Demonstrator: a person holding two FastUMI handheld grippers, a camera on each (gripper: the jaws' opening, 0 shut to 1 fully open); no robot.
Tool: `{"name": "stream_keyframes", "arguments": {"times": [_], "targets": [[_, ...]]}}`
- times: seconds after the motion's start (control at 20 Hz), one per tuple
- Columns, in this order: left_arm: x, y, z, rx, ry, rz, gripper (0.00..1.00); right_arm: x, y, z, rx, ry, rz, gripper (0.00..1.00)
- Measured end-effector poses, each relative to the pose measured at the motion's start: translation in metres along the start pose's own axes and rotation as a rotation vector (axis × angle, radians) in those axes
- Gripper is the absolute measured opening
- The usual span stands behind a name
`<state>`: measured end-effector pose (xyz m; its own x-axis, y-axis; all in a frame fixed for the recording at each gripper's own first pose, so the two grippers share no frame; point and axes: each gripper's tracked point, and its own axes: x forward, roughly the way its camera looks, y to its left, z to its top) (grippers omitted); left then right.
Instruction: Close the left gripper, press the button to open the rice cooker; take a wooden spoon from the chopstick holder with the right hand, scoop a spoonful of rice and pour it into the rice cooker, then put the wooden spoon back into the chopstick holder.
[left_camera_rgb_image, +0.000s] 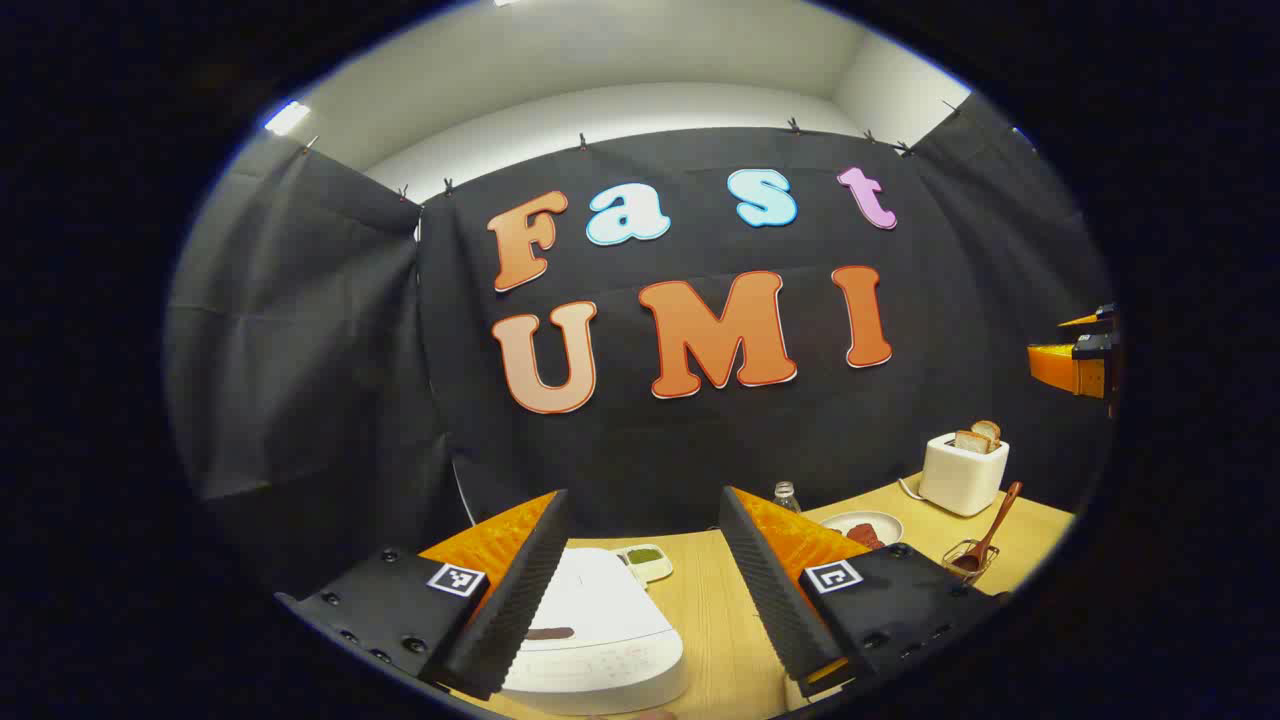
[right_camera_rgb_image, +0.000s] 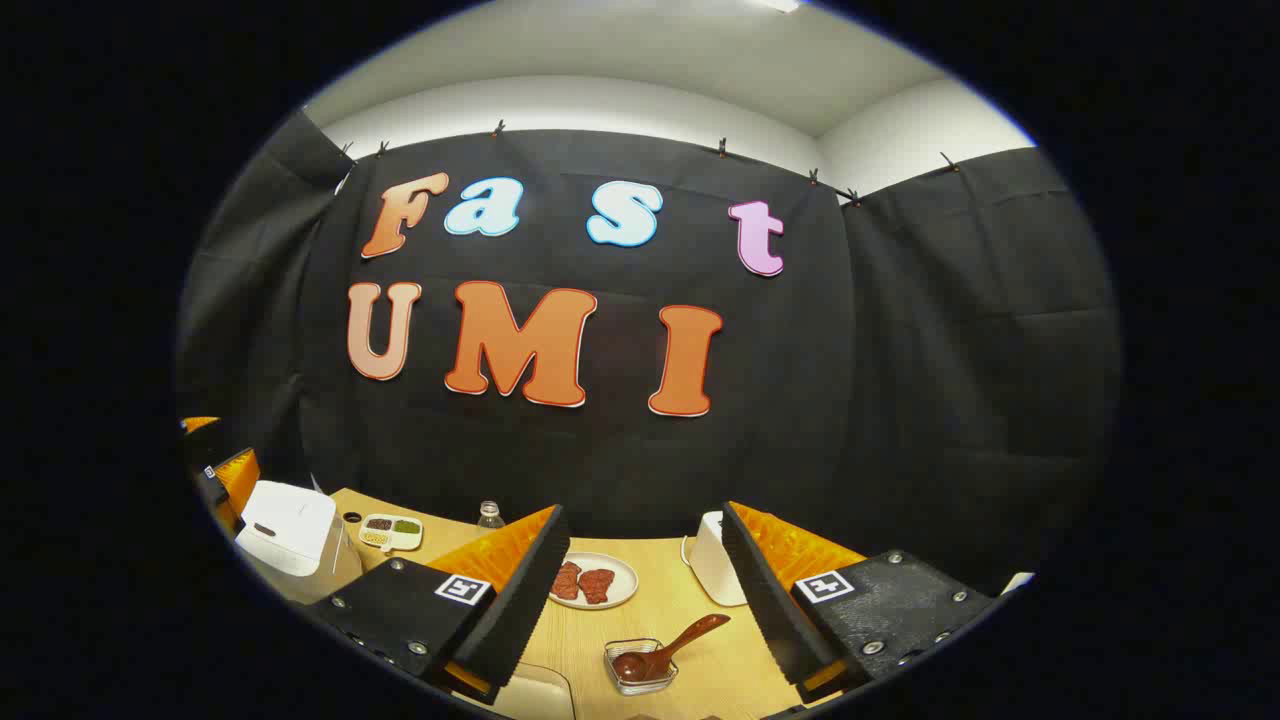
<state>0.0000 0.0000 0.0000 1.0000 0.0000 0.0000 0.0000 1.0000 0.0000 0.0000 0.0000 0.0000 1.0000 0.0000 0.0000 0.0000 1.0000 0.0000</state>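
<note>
Your left tongs (left_camera_rgb_image: 640, 590) hang spread wide above the closed white rice cooker (left_camera_rgb_image: 590, 630), touching nothing. Your right tongs (right_camera_rgb_image: 640, 600) are spread too, empty, over the wooden worktop (right_camera_rgb_image: 690, 600), with the wooden spoon (right_camera_rgb_image: 665, 645) resting tilted in the clear chopstick holder (right_camera_rgb_image: 640, 668) between the fingers. Behind it sits a plate of meat (right_camera_rgb_image: 592, 581), then the white toaster (left_camera_rgb_image: 963, 472) holding bread.

I see the left gripper (left_camera_rgb_image: 645, 590) with jaws spread wide, held level above the table. The right gripper (right_camera_rgb_image: 640, 600) likewise stands open, grasping nothing.
</note>
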Motion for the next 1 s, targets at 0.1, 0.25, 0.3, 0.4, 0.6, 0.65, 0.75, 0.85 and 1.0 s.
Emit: {"name": "stream_keyframes", "arguments": {"times": [0.1, 0.25, 0.3, 0.4, 0.6, 0.65, 0.75, 0.85, 1.0], "targets": [[0.005, 0.001, 0.000, 0.018, -0.022, -0.049, 1.00, -0.010, 0.004, -0.003, -0.009, 0.011, -0.042, 0.95], [0.014, -0.003, -0.005, 0.011, -0.034, -0.140, 0.96, -0.031, 0.005, -0.006, -0.027, 0.041, -0.110, 0.95], [0.017, -0.003, -0.004, -0.002, -0.036, -0.157, 1.00, -0.037, 0.003, -0.006, -0.038, 0.045, -0.132, 0.95], [0.020, 0.005, -0.002, -0.008, -0.040, -0.164, 0.97, -0.048, 0.002, -0.004, -0.052, 0.055, -0.153, 0.95], [0.017, 0.016, 0.008, -0.050, -0.044, -0.160, 1.00, -0.052, 0.009, 0.006, -0.052, 0.045, -0.155, 0.95], [0.016, 0.019, 0.011, -0.064, -0.037, -0.161, 1.00, -0.053, 0.012, 0.009, -0.049, 0.038, -0.150, 0.95], [0.015, 0.025, 0.024, -0.094, -0.035, -0.164, 1.00, -0.051, 0.019, 0.013, -0.047, 0.027, -0.133, 0.95], [0.015, 0.035, 0.040, -0.105, -0.047, -0.153, 1.00, -0.047, 0.027, 0.016, -0.050, 0.015, -0.103, 0.95], [0.012, 0.048, 0.062, -0.115, -0.061, -0.115, 1.00, -0.041, 0.030, 0.014, -0.053, 0.011, -0.060, 0.95]]}}
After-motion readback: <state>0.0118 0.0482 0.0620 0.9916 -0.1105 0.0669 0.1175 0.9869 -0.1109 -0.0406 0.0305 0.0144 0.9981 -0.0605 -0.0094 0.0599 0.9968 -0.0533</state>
